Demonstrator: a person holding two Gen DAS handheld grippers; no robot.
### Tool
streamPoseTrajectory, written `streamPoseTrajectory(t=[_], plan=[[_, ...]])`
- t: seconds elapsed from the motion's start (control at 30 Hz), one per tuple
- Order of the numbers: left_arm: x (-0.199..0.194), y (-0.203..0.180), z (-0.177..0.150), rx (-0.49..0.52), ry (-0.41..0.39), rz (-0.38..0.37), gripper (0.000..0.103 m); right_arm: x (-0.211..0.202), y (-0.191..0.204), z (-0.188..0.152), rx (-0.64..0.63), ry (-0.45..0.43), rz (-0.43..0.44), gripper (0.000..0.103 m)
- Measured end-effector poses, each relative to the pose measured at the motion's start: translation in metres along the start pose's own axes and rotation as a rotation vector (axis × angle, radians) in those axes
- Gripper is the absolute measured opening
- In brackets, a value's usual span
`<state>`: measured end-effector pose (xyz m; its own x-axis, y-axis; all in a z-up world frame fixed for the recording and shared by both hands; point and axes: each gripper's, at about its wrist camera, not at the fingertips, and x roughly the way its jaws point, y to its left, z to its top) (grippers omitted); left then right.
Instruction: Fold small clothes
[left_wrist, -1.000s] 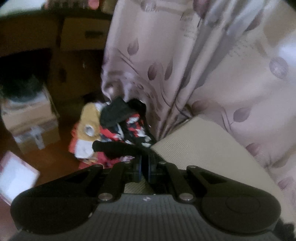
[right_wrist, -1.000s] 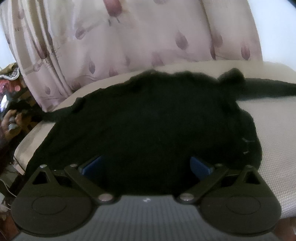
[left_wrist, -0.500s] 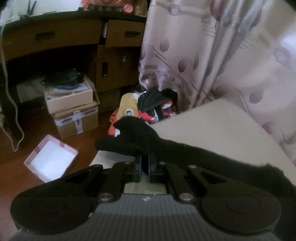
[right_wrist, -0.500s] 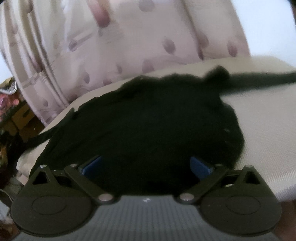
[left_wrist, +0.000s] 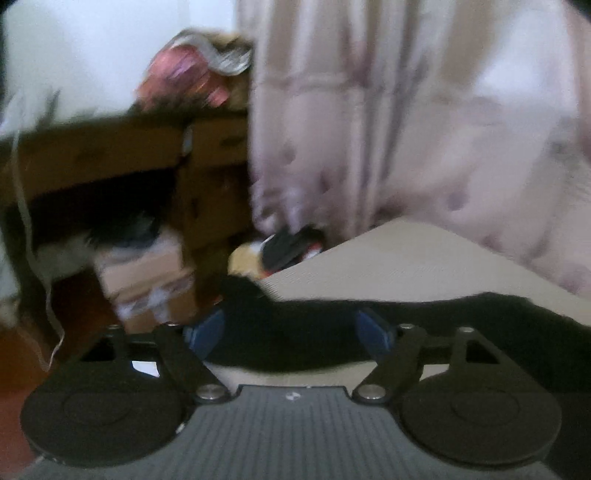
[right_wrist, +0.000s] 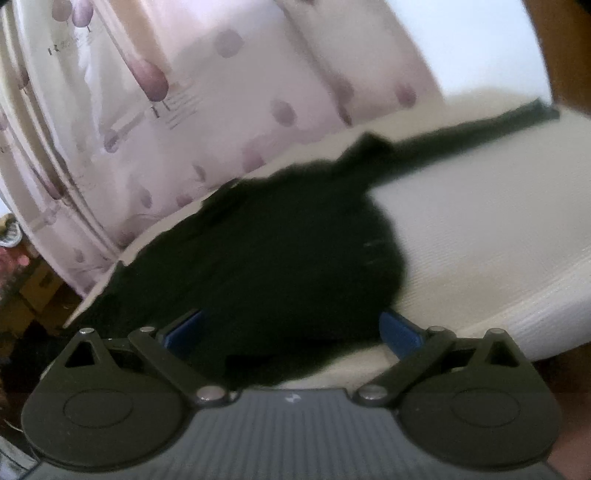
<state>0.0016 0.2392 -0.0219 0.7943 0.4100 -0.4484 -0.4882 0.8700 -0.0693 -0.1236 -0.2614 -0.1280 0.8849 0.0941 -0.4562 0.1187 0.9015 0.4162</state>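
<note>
A black long-sleeved garment (right_wrist: 266, 258) lies spread on a beige cushion (right_wrist: 480, 229). One sleeve (right_wrist: 472, 129) stretches toward the far right. In the left wrist view the other sleeve (left_wrist: 295, 328) lies across the cushion's near corner (left_wrist: 388, 258). My left gripper (left_wrist: 293, 330) is open, its blue pads either side of that sleeve. My right gripper (right_wrist: 291, 332) is open over the garment's near edge, holding nothing.
A pink leaf-print curtain (right_wrist: 184, 110) hangs behind the cushion. A pile of colourful clothes (left_wrist: 284, 247) lies on the floor past the cushion's corner. Cardboard boxes (left_wrist: 147, 280) and a wooden desk (left_wrist: 110, 155) stand at the left.
My left gripper was shut on the sleeve; it has opened and the sleeve now lies on the cushion. The right gripper stayed open and drew back a little to the right.
</note>
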Motion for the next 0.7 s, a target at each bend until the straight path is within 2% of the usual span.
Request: streamPoseTrajectory(t=[0.07,0.2,0.3,0.33,0.37,0.4,0.47,0.57,0.63,0.7], plan=[[-0.005,-0.027,-0.003,0.059,-0.018,-0.070,0.083,-0.003,-0.008,0.000,-0.018,-0.005,-0.040,0.102],[0.001,-0.077,-0.018,0.145,0.022,-0.203,0.086,-0.002,-0.024,-0.002,-0.013,0.003,-0.038,0.102],[0.010,-0.108,-0.033,0.194,0.060,-0.251,0.087,0.002,-0.021,-0.003,-0.063,-0.010,-0.038,0.100],[0.013,-0.117,-0.037,0.202,0.067,-0.266,0.087,0.004,-0.020,-0.003,-0.082,-0.016,-0.041,0.090],[0.014,-0.126,-0.043,0.211,0.066,-0.269,0.088,0.007,-0.021,-0.003,-0.090,-0.012,-0.051,0.071],[0.016,-0.134,-0.047,0.231,0.068,-0.269,0.089,0.011,-0.023,-0.002,-0.082,-0.001,-0.061,0.065],[0.019,-0.148,-0.058,0.283,0.072,-0.273,0.089,0.014,-0.027,0.001,-0.072,-0.009,-0.069,0.034],[0.023,-0.157,-0.071,0.351,0.060,-0.253,0.090,0.015,-0.032,0.004,-0.071,0.000,-0.088,0.013],[0.023,-0.159,-0.076,0.373,0.053,-0.242,0.091,0.003,-0.035,0.003,-0.051,-0.009,-0.071,0.008],[0.022,-0.155,-0.079,0.370,0.052,-0.244,0.093,-0.014,-0.037,0.002,-0.042,-0.027,-0.066,0.006]])
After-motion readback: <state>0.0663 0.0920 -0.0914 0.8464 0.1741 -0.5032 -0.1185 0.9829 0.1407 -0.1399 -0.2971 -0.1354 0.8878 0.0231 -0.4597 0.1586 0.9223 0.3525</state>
